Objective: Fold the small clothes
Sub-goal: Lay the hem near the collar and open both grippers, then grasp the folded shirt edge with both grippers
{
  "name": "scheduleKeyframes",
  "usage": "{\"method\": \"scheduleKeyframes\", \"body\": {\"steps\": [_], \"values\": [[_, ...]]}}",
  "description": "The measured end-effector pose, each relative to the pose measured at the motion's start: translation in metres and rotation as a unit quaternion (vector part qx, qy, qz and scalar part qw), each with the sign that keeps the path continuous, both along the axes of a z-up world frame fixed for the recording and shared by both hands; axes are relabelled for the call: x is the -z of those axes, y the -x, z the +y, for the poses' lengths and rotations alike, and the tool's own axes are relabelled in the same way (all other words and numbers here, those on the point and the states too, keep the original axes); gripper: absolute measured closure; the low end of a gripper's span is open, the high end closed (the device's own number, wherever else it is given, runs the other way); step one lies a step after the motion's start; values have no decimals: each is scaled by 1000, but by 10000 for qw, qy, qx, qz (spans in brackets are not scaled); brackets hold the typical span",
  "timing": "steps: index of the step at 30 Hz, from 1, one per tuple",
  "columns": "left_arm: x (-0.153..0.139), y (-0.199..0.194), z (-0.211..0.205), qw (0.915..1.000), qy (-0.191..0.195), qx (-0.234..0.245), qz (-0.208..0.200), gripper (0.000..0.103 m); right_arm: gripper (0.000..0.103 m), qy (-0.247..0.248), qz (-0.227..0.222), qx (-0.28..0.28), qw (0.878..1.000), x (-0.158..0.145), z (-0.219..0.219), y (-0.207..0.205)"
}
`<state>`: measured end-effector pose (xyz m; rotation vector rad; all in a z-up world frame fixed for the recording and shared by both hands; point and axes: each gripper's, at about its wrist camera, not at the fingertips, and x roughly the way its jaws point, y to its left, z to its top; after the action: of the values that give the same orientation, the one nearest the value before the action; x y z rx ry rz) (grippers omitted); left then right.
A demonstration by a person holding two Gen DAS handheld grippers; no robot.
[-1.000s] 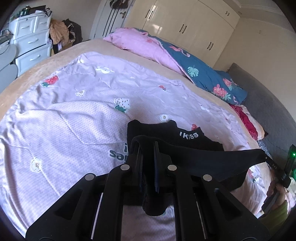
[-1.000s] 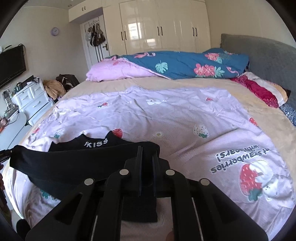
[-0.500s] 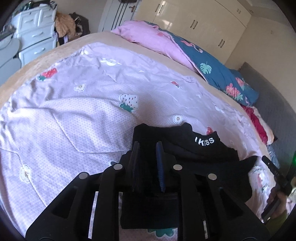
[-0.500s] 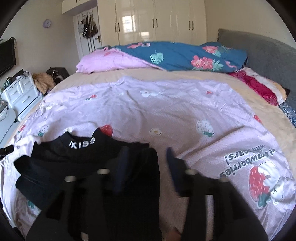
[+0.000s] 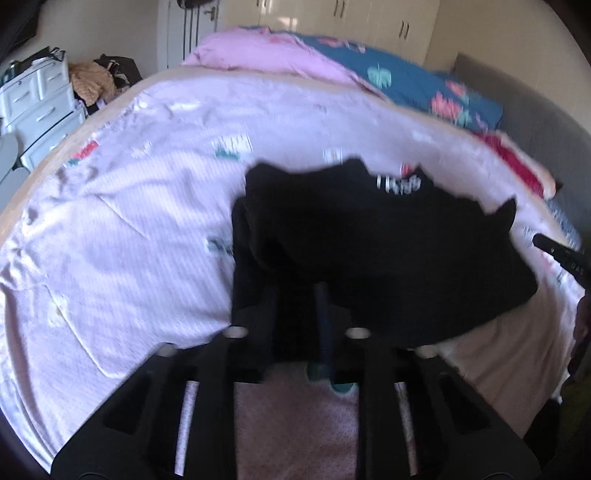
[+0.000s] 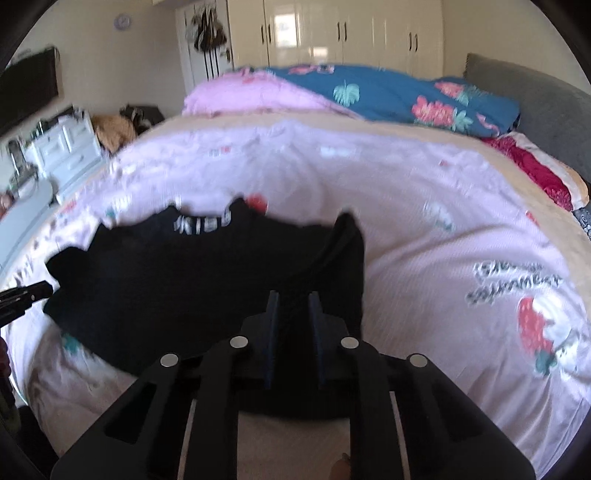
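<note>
A small black garment (image 5: 388,236) with white lettering at its neck lies folded over on the pink strawberry-print bed cover (image 5: 129,206). It also shows in the right wrist view (image 6: 192,280). My left gripper (image 5: 297,295) is over the garment's near left edge, fingers slightly apart, and whether cloth is between them is blurred. My right gripper (image 6: 293,299) is at the garment's near right corner, fingers narrowly apart with dark cloth between them. Both views are motion-blurred.
Pink and blue floral bedding (image 6: 369,92) is piled at the far end of the bed. A grey headboard (image 6: 535,96) is on the right. White drawers (image 5: 37,92) stand left of the bed. Cream wardrobes (image 6: 351,33) line the far wall.
The garment's lifted lower edge was carried forward and laid over the upper part. Both grippers opened from their shut grip and now sit lower and nearer the garment's front edge.
</note>
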<state>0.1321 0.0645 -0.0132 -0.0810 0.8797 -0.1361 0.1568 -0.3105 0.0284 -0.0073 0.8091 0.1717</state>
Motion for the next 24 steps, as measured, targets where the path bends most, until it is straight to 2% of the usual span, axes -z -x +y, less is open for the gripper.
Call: {"method": "scheduleKeyframes", "body": {"steps": [5,7,18,24], "values": [[12,-15,-20,9991,-417,112,-18,100,90,252,457,115,9986,29,13,-14],[17,-25,-22,9989,-457,62,10,100,90,237,557,219,9979,40,14,-24],[22,-90,-8,9993,-102,-347,-50,100,92,45,537,462,9975,52,14,-85],[17,-114,5,9978,186,-559,-305,98,92,0,338,570,9978,47,6,-117]]}}
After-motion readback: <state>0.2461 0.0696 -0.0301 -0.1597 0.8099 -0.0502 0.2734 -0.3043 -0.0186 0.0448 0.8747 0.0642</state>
